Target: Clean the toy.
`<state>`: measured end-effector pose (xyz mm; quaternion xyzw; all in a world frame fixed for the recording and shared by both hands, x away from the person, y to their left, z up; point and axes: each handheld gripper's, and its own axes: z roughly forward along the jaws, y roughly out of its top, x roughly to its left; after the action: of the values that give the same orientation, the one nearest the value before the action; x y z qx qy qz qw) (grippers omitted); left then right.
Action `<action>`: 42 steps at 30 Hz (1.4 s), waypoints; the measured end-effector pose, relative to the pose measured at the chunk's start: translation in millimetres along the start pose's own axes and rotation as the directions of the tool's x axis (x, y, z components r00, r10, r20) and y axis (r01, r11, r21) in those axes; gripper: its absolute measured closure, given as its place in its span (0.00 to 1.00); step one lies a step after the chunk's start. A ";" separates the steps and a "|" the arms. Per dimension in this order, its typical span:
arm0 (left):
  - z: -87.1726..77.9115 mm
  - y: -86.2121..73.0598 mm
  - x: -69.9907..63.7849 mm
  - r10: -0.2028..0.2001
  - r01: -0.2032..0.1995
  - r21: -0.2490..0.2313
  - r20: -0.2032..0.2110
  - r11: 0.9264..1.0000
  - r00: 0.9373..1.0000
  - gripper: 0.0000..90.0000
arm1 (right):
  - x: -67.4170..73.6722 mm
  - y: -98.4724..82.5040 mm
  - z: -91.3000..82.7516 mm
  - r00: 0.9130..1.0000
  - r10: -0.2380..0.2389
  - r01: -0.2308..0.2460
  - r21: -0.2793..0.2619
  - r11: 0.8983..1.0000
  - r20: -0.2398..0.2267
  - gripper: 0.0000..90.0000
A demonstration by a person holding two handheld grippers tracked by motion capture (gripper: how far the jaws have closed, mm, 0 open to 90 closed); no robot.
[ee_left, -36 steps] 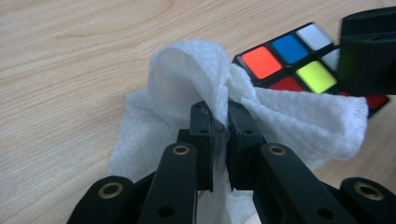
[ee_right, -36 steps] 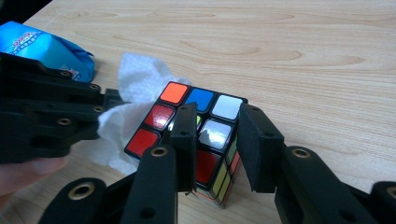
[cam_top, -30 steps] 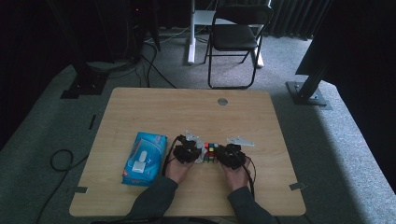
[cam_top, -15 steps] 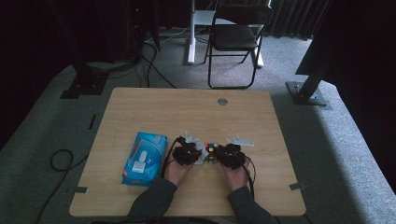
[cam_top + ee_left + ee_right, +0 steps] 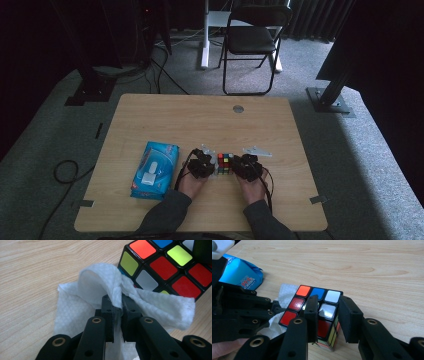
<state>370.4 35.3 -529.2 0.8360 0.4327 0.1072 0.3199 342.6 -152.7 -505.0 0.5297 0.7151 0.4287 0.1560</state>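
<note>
A scrambled puzzle cube [image 5: 225, 163] rests on the wooden table [image 5: 200, 120] between my two grippers. My right gripper [image 5: 247, 167] is shut on the cube [image 5: 322, 310], with one jaw across its top face and the other against its right side. My left gripper [image 5: 202, 167] is shut on a folded white wipe [image 5: 95, 287], which lies bunched against the cube's [image 5: 165, 267] lower left side. In the right gripper view the wipe [image 5: 287, 291] spreads on the table beside the cube, behind the left gripper [image 5: 242, 315].
A blue pack of wet wipes [image 5: 154, 169] lies left of my hands, also seen as the blue pack [image 5: 239, 275]. A folding chair [image 5: 252, 40] stands beyond the table's far edge. A cable [image 5: 65, 172] loops on the carpet at the left.
</note>
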 end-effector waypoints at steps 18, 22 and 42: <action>-8.4 -11.2 -1.5 -0.021 0.022 -0.025 0.026 0.999 0.999 0.90 | 1.0 -0.4 0.1 1.000 0.000 0.000 -0.001 1.000 -0.005 0.78; -17.9 -12.1 -3.4 -0.022 0.024 -0.052 0.042 0.998 0.999 0.90 | 1.7 -0.4 0.2 1.000 -0.003 0.003 -0.002 1.000 -0.003 0.78; -26.4 -11.8 -10.1 -0.020 0.024 -0.082 0.054 0.996 0.998 0.90 | 2.1 -0.8 0.1 1.000 -0.004 0.004 -0.004 1.000 0.001 0.79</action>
<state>344.5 44.0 -515.2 0.8197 0.4286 0.0994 0.3668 341.3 -150.9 -505.2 0.5281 0.7151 0.4295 0.1586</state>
